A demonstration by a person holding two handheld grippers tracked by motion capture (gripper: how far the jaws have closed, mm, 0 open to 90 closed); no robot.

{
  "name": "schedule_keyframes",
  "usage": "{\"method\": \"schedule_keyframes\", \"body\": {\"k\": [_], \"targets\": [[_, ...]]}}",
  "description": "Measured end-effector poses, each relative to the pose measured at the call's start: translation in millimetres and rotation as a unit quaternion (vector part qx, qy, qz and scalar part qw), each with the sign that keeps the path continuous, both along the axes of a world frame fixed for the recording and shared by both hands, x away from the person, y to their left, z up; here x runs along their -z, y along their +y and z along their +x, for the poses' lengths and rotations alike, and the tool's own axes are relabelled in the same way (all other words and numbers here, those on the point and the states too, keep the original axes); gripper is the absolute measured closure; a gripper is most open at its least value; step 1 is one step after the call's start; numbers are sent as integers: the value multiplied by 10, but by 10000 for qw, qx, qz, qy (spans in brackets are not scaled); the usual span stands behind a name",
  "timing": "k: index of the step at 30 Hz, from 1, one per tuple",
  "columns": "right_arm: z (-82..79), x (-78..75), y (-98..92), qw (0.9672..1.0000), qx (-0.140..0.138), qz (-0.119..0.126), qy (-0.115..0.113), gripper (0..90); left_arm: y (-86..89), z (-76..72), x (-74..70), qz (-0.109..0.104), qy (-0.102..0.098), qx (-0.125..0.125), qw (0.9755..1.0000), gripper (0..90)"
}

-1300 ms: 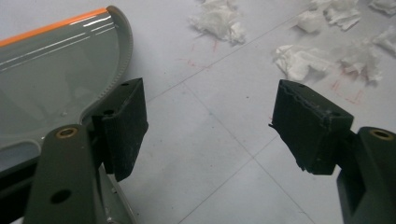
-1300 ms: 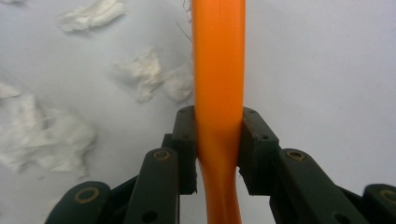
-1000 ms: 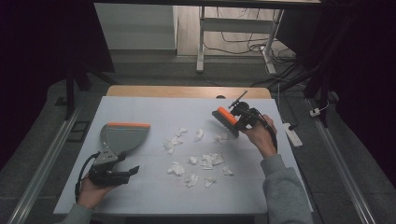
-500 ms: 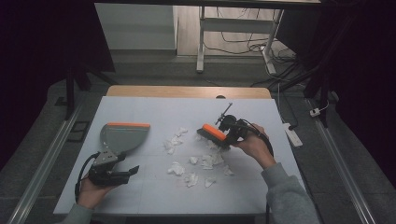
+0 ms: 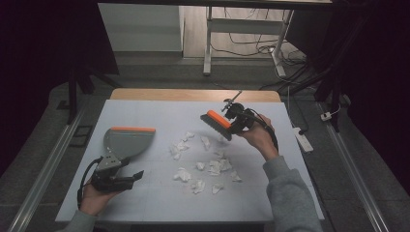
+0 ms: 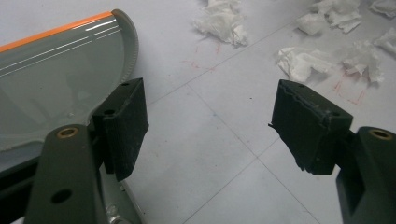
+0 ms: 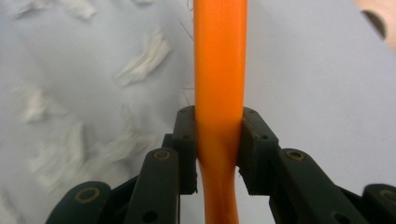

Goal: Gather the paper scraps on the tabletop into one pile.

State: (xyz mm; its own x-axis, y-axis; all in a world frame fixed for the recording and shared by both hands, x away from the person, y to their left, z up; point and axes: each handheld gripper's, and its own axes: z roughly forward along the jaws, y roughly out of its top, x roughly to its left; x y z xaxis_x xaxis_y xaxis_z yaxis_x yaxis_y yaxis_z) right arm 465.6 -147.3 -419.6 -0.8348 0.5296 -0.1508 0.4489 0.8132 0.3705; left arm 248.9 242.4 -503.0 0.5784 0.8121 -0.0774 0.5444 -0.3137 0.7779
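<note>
On the counter we are mid-sweep: our right tool is clamped on the brush, raised above the far edge of the paper scraps. Our left tool sits with jaws apart beside the dustpan's handle, gripping nothing. Next, we judge, the brush must come down behind the scraps and pull them toward the dustpan, which lies well apart to the left and probably wants steadying first. The counter is pale, with faint grid lines and red marks. Beyond it the room is dark, with cables on the floor.
</note>
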Motion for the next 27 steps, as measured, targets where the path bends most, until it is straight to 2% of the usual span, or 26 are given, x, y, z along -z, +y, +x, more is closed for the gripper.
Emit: {"method": "schedule_keyframes", "body": {"k": [3, 8, 11, 13, 16, 19, 21, 22, 25, 27], "targets": [[100, 24, 75, 9999, 58, -68, -111, 713, 0, -1, 2, -8, -2, 11, 10000, 275], [270, 147, 111, 9988, 158, -414, -206, 713, -1, 0, 5, -8, -1, 23, 10000, 275], [322, 255, 158, 9978, 8, -664, -45, 713, 2, -4, 4, -12, -15, 3, 10000, 272], [293, 261, 216, 9985, -168, -525, 26, 714, 6, -8, 3, -24, -17, -11, 10000, 272], [177, 292, 338, 9958, -560, -717, 130, 714, 2, -1, 9, -6, -2, -20, 10000, 272], [62, 285, 383, 9920, -810, -961, 90, 715, 1, -6, 13, -25, 5, -6, 10000, 271], [0, 262, 363, 9928, -857, -797, 254, 715, 3, -9, 9, -40, -4, -10, 10000, 270], [-33, 252, 346, 9920, -959, -751, 342, 715, 4, -11, 7, -44, -6, -6, 10000, 270], [-157, 236, 305, 9884, -1225, -648, 617, 715, 3, -8, 13, -46, 0, -4, 10000, 270], [-235, 218, 278, 9845, -1412, -566, 877, 714, 2, -3, 14, -49, 8, -11, 10000, 270]]}}
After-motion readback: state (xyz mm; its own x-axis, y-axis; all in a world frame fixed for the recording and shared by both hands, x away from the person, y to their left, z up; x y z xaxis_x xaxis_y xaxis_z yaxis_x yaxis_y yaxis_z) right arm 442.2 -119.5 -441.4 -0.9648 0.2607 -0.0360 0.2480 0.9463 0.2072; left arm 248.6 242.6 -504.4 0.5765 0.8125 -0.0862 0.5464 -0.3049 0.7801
